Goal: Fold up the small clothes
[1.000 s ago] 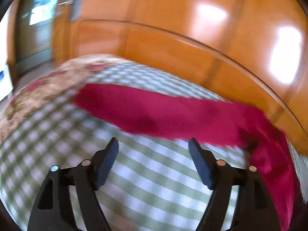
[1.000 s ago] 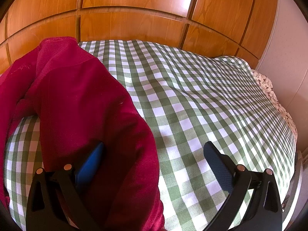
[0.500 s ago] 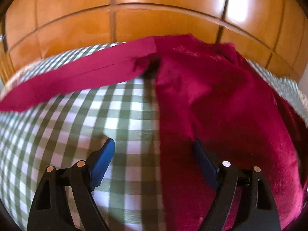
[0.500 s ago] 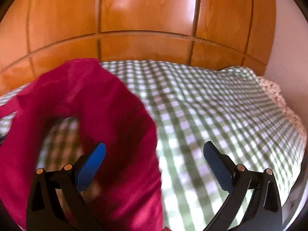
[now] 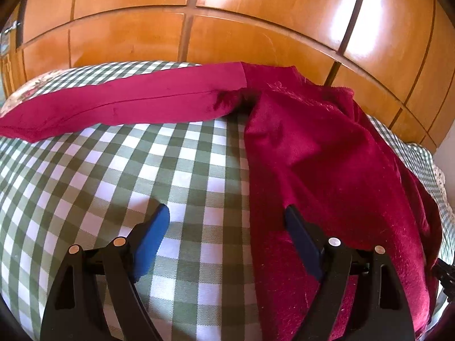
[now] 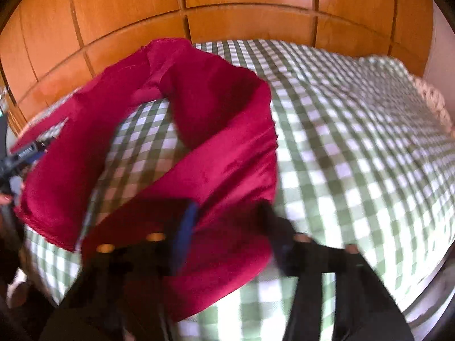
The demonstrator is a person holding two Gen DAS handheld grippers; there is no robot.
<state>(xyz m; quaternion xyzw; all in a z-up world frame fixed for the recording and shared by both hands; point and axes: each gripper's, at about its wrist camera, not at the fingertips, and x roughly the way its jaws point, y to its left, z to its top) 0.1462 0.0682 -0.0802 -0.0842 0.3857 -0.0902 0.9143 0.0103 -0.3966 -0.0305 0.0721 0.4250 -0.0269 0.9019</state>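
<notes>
A dark red velvet garment lies on a green-and-white checked bedspread. One long leg or sleeve stretches left along the far edge. My left gripper is open just above the bedspread, its right finger at the garment's left edge. In the blurred right wrist view the garment is bunched in a loop. My right gripper has its jaws partly closed around a fold of the red cloth; whether it grips is unclear.
A glossy wooden wardrobe wall stands right behind the bed. A floral sheet shows at the bed's far left corner. The checked bedspread extends to the right of the garment. The other handheld device shows at left.
The left gripper has settled, still open, facing the garment's left edge. The right gripper's jaws have narrowed around the red cloth and the garment has been pulled into a loop; the view blurs.
</notes>
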